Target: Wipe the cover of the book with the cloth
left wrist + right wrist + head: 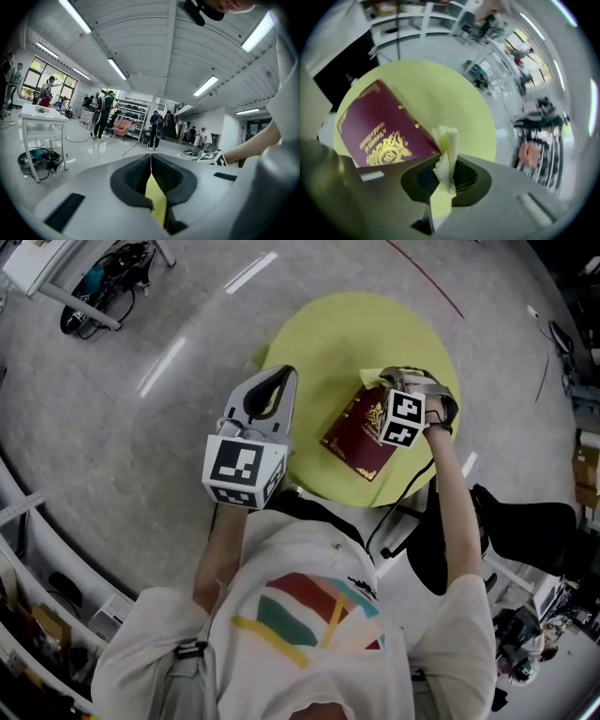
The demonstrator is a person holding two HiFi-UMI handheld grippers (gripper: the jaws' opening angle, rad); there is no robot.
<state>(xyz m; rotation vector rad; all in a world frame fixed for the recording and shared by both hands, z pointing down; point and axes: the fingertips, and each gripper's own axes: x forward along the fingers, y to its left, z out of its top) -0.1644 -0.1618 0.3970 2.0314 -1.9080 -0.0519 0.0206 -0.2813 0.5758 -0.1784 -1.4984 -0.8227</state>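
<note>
Round, pale yellow-green surface (pixel 328 343) standing on a glossy grey floor (pixel 122 437). Lying flat on it, towards the near edge: a maroon book (pixel 356 439) with gold crest and lettering.

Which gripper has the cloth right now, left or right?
The right gripper, by the maroon book: a bunched pale-yellow cloth is pinched between its jaws. The left gripper is shut with no cloth.

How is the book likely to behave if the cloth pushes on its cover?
The book looks thin and lies flat on the smooth-looking table, so it would probably slide rather than tip. Nothing holds it down, so a firm wipe may shift it. The cloth looks soft, so it will likely bend on contact.
</note>
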